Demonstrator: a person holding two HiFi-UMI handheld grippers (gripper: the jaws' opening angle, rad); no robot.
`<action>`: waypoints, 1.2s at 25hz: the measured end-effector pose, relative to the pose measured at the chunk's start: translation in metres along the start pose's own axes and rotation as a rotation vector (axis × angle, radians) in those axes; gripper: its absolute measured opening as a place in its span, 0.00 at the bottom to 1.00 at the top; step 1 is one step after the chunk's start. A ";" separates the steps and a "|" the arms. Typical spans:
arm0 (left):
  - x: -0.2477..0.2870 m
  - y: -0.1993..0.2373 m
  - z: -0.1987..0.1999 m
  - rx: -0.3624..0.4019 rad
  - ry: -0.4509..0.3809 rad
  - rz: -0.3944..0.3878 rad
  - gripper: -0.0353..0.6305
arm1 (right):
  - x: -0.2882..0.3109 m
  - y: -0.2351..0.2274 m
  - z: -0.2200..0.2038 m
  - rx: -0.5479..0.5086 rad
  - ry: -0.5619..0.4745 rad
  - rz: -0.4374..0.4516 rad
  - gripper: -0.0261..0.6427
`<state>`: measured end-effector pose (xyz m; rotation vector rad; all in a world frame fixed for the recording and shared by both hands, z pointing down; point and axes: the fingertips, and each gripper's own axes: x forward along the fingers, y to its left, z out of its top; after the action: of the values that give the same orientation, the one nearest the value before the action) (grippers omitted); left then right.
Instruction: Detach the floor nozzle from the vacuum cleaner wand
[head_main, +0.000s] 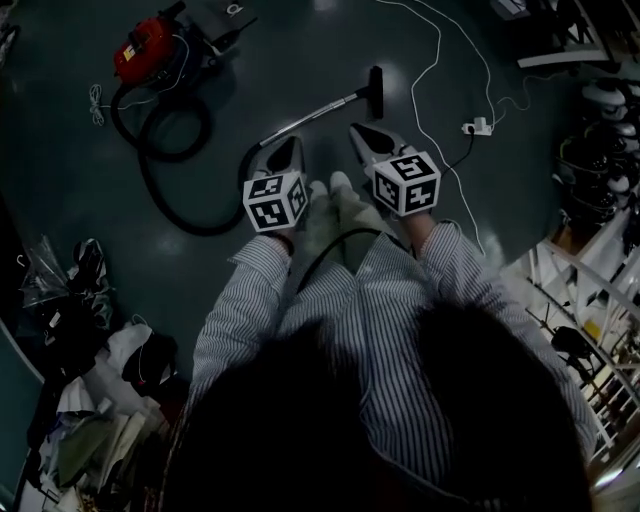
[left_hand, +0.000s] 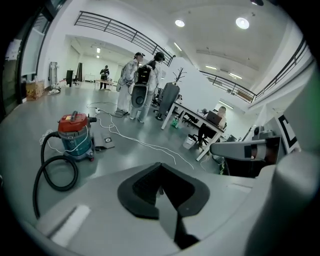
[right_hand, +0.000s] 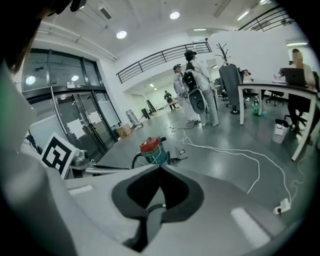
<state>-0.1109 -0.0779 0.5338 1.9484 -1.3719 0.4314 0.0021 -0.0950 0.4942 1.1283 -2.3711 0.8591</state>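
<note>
In the head view the red and teal vacuum cleaner (head_main: 150, 45) stands on the dark floor at the upper left. Its black hose (head_main: 170, 190) loops toward the metal wand (head_main: 310, 115), and the black floor nozzle (head_main: 376, 92) sits on the wand's far end. My left gripper (head_main: 296, 141) is shut and empty, hanging just over the wand's near end. My right gripper (head_main: 355, 128) is shut and empty too, a little short of the nozzle. From the left gripper (left_hand: 160, 166) the vacuum (left_hand: 75, 135) shows at the left. Past the right gripper (right_hand: 160, 168) the vacuum (right_hand: 151, 150) stands ahead.
A white cable (head_main: 440, 60) runs across the floor to a power strip (head_main: 480, 127) right of the nozzle. Clutter (head_main: 90, 380) is piled at the lower left and shelving (head_main: 590, 180) stands at the right. Two people (left_hand: 140, 85) stand beyond the vacuum near desks (left_hand: 195, 117).
</note>
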 end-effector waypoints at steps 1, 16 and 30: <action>0.007 0.001 -0.006 -0.001 0.005 -0.005 0.06 | 0.006 -0.004 -0.006 0.003 0.008 -0.002 0.04; 0.160 0.051 -0.135 0.064 0.071 -0.007 0.06 | 0.142 -0.103 -0.146 0.054 0.085 -0.014 0.04; 0.377 0.160 -0.297 0.453 0.123 -0.078 0.06 | 0.301 -0.240 -0.309 0.028 0.016 -0.018 0.04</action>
<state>-0.0765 -0.1552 1.0324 2.2811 -1.1863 0.8703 0.0318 -0.1763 0.9805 1.1475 -2.3401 0.8939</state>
